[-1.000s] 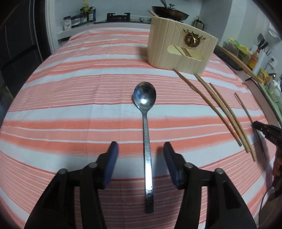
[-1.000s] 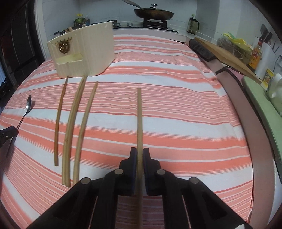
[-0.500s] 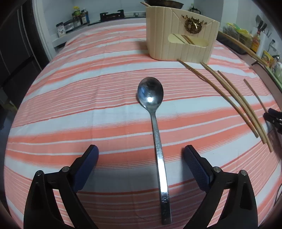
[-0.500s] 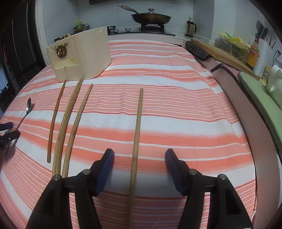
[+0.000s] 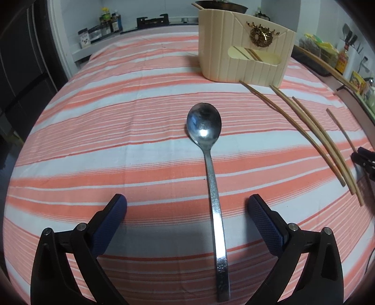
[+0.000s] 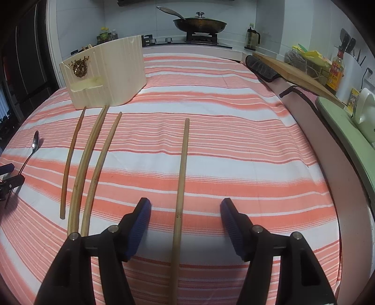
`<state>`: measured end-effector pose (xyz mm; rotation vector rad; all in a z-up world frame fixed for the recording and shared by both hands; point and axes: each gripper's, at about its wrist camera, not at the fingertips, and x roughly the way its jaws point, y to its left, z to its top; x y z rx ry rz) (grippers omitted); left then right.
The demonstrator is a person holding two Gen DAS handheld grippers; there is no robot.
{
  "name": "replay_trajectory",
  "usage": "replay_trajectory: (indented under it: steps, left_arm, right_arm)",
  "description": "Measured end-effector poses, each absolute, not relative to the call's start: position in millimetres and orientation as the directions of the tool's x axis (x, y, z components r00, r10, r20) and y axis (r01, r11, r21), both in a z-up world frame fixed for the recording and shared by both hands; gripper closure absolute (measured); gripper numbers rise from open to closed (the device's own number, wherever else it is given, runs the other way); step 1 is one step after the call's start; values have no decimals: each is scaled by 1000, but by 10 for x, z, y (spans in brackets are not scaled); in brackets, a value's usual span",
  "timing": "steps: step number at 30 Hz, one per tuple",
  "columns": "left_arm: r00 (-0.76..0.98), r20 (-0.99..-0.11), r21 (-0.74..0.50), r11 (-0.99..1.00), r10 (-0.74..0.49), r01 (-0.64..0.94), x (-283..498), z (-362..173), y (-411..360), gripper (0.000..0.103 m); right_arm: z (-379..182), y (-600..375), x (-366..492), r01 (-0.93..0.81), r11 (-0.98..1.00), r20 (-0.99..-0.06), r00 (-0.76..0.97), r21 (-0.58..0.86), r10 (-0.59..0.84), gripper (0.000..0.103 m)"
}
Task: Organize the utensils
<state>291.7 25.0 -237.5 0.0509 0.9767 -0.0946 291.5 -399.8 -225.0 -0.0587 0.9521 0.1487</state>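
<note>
A steel spoon [image 5: 212, 187] lies on the striped tablecloth, bowl pointing away. My left gripper [image 5: 187, 199] straddles its handle; its jaws are opening and stand wide, with neither pad touching the spoon. A bamboo chopstick [image 6: 184, 159] lies lengthwise between the pads of my right gripper [image 6: 185, 201], which is open and clear of it. Three more chopsticks [image 6: 86, 162] lie side by side to its left. The cream utensil holder [image 6: 117, 70] stands beyond them, with chopsticks inside its front pocket [image 5: 254, 55].
A lidded wok [image 6: 200, 23] sits on the stove behind the table. A wooden board [image 6: 293, 72], sauce bottle [image 6: 336, 70] and white mug [image 6: 364, 110] line the counter right of the table's edge [image 6: 311, 131]. Bottles [image 5: 107, 22] stand at the back left.
Both grippers have opened. The right one was shut on the chopstick and let it go onto the cloth. The left jaws widened around the spoon's handle.
</note>
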Motion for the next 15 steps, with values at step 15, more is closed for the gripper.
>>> replay_trajectory:
  steps: [15]
  left_arm:
    - [418,-887,-112,970,-195,214,3368,-2167,380,3]
  right_arm:
    - [-2165,-3930,3426,-332,941,-952,258,72,164,48]
